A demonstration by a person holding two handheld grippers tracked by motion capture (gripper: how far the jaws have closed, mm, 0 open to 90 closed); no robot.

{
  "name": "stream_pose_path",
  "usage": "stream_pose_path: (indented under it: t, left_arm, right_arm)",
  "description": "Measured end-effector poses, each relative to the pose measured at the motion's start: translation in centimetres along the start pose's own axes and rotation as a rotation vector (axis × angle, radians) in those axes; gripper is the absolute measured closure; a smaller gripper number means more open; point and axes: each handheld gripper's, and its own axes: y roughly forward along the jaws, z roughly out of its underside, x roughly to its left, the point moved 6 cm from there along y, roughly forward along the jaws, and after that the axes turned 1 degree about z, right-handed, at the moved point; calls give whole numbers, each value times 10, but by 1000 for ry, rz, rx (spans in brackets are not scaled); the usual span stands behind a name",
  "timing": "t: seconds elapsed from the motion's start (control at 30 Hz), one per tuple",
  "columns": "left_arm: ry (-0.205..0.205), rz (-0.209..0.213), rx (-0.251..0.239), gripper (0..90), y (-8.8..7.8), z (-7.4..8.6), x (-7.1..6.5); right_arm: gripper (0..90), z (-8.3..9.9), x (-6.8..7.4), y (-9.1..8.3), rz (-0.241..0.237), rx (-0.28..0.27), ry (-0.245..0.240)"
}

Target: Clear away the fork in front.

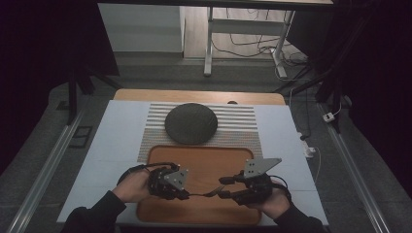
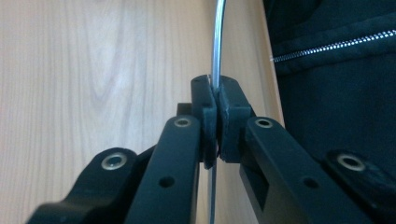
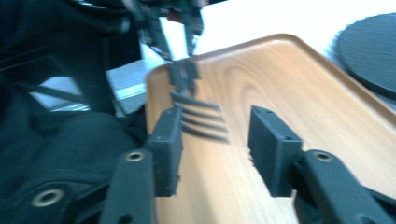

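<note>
A metal fork (image 1: 206, 193) hangs level over the near part of a wooden tray (image 1: 204, 160). My left gripper (image 1: 186, 195) is shut on its handle; in the left gripper view the pads (image 2: 214, 100) pinch the thin silver handle (image 2: 217, 42) edge-on. My right gripper (image 1: 222, 188) faces it from the right with its jaws apart. In the right gripper view the fork's tines (image 3: 201, 121) lie between the spread jaws of my right gripper (image 3: 215, 135), close to the left one, with no pad pressing on them. The left gripper (image 3: 184, 74) shows beyond, clamped on the fork.
A dark round plate (image 1: 190, 123) sits on a striped placemat (image 1: 243, 121) behind the tray, on a pale table cover (image 1: 116, 141). The person's dark zipped jacket (image 2: 336, 70) is close behind the tray's near edge. Desk legs and cables stand on the floor beyond.
</note>
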Motion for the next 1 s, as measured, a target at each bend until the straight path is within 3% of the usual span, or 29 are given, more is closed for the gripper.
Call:
stream_pose_path:
  t: [0.13,0.3,0.4,0.73,0.9,1.0]
  left_arm:
    - [-68,-32,18,864,-3,6,0]
    - [-167,-46,27,864,-6,10,2]
    - [-215,-56,33,864,-6,13,2]
    - [-407,-105,36,864,-14,28,4]
    - [-484,-126,43,864,-16,38,2]
    - [-526,-137,51,863,-15,43,-1]
  right_arm:
    - [449,3,-6,-4,90,17,22]
    - [362,9,-8,-5,188,54,10]
    - [301,14,-9,-7,225,75,33]
    - [152,23,-9,-21,289,81,103]
    - [113,30,-9,-28,327,96,90]
    - [75,33,-8,-33,311,74,128]
